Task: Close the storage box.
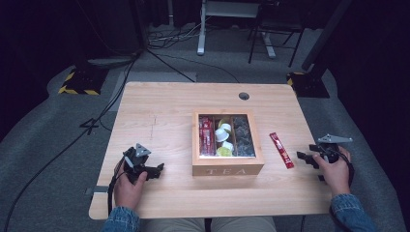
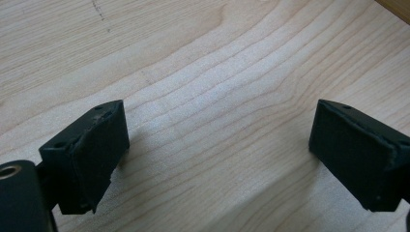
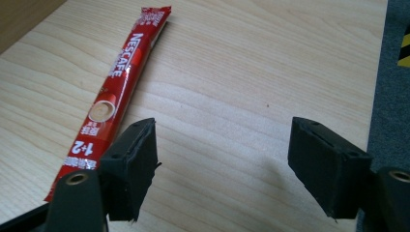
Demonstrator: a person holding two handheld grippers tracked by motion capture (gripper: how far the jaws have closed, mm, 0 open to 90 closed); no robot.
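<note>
Reaching stage: right gripper [image 3: 222,159] spread, empty, just right of red coffee stick [image 3: 116,92] lying right of tea box [image 1: 227,166]. Left gripper [image 2: 217,154] spread, idle. Next: shift left, straddle stick, pinch.

1 red coffee stick [image 1: 281,150], 1 wooden tea box [image 1: 227,169], 2 tongs: left [image 1: 158,169], right [image 1: 302,156].

worktop [image 1: 159,111]: pale wood, round cable hole [image 1: 244,95] near far edge | wooden tea box [image 1: 227,169]: centre, "TEA" on front wall, three compartments – red sachets left, white and yellow pods middle, dark packets right | floor: grey carpet, black cables [image 1: 164,58] | yellow-black striped stand bases [image 1: 77,83] at far corners
</note>
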